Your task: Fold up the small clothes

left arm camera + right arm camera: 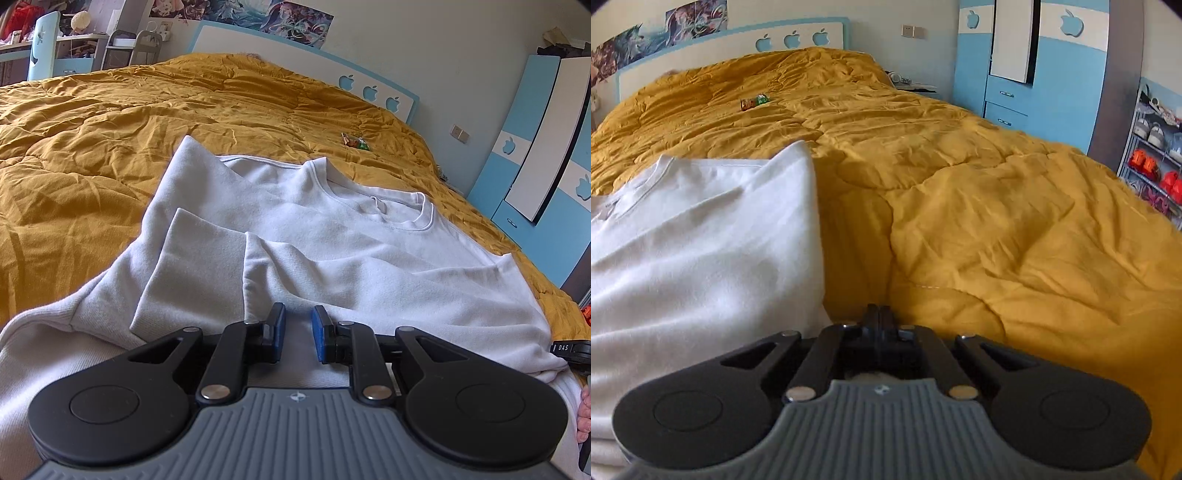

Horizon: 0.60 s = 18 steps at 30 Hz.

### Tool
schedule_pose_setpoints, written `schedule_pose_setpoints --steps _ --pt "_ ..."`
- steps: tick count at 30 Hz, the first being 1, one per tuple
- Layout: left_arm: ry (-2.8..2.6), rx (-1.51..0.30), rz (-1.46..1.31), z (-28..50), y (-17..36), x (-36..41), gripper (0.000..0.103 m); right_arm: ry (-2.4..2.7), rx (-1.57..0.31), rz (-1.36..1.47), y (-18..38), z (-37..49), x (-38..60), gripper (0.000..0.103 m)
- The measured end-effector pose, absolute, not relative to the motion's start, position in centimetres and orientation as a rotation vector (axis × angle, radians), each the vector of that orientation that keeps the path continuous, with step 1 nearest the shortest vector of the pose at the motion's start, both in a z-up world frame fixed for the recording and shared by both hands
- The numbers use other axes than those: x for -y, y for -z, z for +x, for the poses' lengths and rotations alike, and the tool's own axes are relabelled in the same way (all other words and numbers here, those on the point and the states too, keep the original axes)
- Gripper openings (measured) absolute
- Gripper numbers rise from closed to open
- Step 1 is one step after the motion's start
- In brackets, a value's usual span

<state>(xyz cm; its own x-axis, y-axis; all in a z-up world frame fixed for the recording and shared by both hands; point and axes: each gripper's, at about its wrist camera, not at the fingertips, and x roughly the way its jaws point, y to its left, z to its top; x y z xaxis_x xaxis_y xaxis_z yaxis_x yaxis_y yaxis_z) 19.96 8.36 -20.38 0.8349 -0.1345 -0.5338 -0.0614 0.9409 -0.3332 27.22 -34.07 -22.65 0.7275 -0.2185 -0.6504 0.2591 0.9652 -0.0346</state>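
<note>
A white long-sleeved sweatshirt (332,251) lies on the mustard-yellow quilt (92,147), neckline toward the headboard, with its left sleeve (195,266) folded over the body. My left gripper (298,325) is open just above the shirt's lower part, its blue pads apart with nothing between them. In the right wrist view the same sweatshirt (701,240) fills the left side, its right edge folded straight. My right gripper (879,314) is shut and empty, over the quilt (997,221) just right of the shirt's edge.
A small snack wrapper (355,141) lies on the quilt beyond the shirt; it also shows in the right wrist view (754,102). The blue-and-white headboard (295,55) is behind. A blue wardrobe (1034,66) and a shoe rack (1152,155) stand at the right.
</note>
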Motion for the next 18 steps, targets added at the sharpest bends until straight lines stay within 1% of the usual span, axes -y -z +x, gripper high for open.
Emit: schedule_pose_setpoints --steps 2,6,8,9,10,11,14,15,18 --pt "0.040 -0.586 -0.352 19.9 20.3 -8.4 0.023 0.266 -0.687 0.060 22.3 26.8 34.0 0.000" --pt "0.045 -0.586 -0.359 19.9 20.2 -8.4 0.023 0.250 -0.572 0.420 20.6 23.8 38.7 0.000" --pt "0.048 -0.587 -0.363 19.9 20.3 -8.4 0.023 0.196 -0.561 0.475 19.3 22.2 40.2 0.011" --pt "0.051 -0.587 -0.367 19.9 20.3 -8.5 0.024 0.147 -0.558 0.410 18.4 21.4 40.2 0.015" --pt "0.055 -0.588 -0.372 19.9 20.3 -8.6 0.025 0.110 -0.555 0.329 17.7 20.8 39.9 0.028" --pt "0.057 -0.589 -0.376 19.9 20.2 -8.6 0.025 0.058 -0.557 0.206 16.7 20.0 39.1 0.039" --pt "0.047 -0.596 -0.334 19.7 18.7 -8.2 0.028 -0.073 -0.551 -0.177 15.8 18.2 36.1 0.041" --pt "0.023 -0.571 -0.284 19.4 17.8 -7.6 0.028 -0.108 -0.557 -0.321 16.1 17.7 34.9 0.042" --pt "0.015 -0.454 -0.134 18.0 15.0 -5.5 0.029 -0.112 -0.595 -0.610 18.2 17.9 32.1 0.041"
